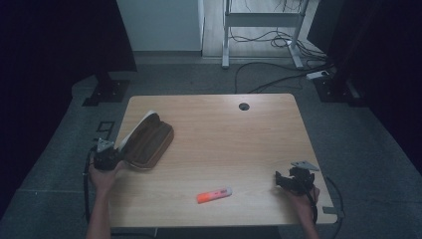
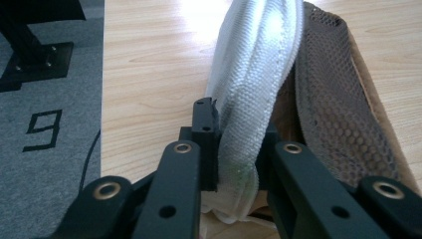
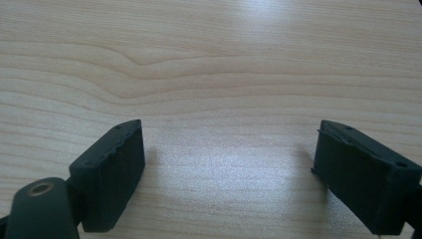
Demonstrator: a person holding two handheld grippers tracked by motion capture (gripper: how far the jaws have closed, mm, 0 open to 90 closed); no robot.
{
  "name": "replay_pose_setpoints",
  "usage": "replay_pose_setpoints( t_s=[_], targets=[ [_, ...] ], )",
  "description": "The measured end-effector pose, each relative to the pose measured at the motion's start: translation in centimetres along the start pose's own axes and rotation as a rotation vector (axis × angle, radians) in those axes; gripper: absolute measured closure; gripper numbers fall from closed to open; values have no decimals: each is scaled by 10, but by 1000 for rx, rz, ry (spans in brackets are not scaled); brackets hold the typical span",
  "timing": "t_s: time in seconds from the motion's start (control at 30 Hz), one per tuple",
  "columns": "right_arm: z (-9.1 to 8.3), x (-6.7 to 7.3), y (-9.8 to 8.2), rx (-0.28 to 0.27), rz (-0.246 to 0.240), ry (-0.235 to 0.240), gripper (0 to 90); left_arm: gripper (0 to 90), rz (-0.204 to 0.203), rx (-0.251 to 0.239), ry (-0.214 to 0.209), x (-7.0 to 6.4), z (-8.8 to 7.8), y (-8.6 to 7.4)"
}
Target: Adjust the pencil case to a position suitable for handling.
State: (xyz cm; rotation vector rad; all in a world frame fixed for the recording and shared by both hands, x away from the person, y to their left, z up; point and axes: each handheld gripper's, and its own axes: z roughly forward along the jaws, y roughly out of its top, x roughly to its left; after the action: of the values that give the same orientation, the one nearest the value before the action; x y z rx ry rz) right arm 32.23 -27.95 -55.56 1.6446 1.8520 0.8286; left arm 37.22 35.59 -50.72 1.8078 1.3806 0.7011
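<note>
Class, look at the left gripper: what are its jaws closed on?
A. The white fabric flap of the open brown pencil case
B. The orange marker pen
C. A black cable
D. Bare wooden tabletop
A: in the left gripper view, the left gripper pinches the white fabric flap of the brown pencil case.

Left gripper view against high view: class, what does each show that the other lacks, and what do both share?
Left gripper view: the left gripper pinching the pouch's white fabric flap, brown mesh lining.
High view: the orange highlighter pen, the right gripper with open jaws, the whole light wooden table.
Both: the brown zipped pencil pouch.
</note>
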Motion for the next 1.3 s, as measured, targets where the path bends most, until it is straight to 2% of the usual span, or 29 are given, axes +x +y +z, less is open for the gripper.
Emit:
replay_pose_setpoints(
  t_s=[0.23, 0.6, 0.77, 1.3],
  targets=[
    [0, 0, 0, 0, 0, 0, 122, 819, -23, -26, 6, -2, -4, -1],
    [0, 0, 0, 0, 0, 0, 123, 828, -63, -88, -38, -5, -17, 1],
    [0, 0, 0, 0, 0, 0, 123, 833, -91, -131, -75, -5, -25, 4],
    [0, 0, 0, 0, 0, 0, 123, 834, -61, -181, -144, -26, -44, 11]
  ],
)
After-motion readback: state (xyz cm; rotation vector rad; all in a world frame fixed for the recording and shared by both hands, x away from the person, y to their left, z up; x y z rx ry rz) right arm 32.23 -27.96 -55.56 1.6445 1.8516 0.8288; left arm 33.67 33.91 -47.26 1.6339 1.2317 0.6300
